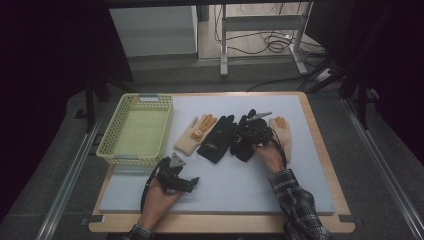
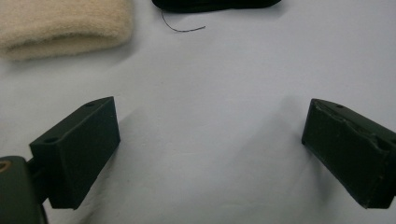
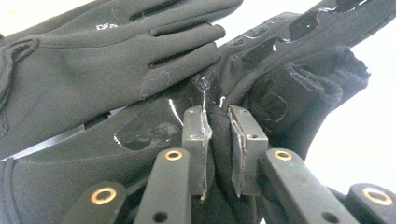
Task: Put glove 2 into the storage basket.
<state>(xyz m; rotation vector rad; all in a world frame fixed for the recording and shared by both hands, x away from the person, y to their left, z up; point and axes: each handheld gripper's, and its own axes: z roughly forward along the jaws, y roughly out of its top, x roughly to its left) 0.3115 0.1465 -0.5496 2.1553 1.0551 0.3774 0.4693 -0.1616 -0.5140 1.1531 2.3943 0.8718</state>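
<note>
Two black gloves lie in the middle of the white mat (image 1: 225, 185). One black glove (image 1: 218, 137) (image 3: 107, 60) lies flat. On a pinched fold of the other black glove (image 1: 244, 150) (image 3: 289, 79) my right gripper (image 1: 251, 134) (image 3: 217, 116) is shut, its pads pressing the fabric between them. A cream glove with orange fingertips (image 1: 195, 134) lies left of the black pair, and a second cream glove (image 1: 282, 131) lies to their right. My left gripper (image 1: 180, 175) (image 2: 210, 126) rests open on the mat, nothing between its jaws. Ahead of it are the cream cuff (image 2: 60, 25) and a black glove's edge (image 2: 215, 4).
A yellow mesh basket (image 1: 135, 98) stands at the mat's far left, with nothing visible inside it. The mat lies on a wooden tabletop (image 1: 220, 224). Table legs and cables are on the floor beyond the table.
</note>
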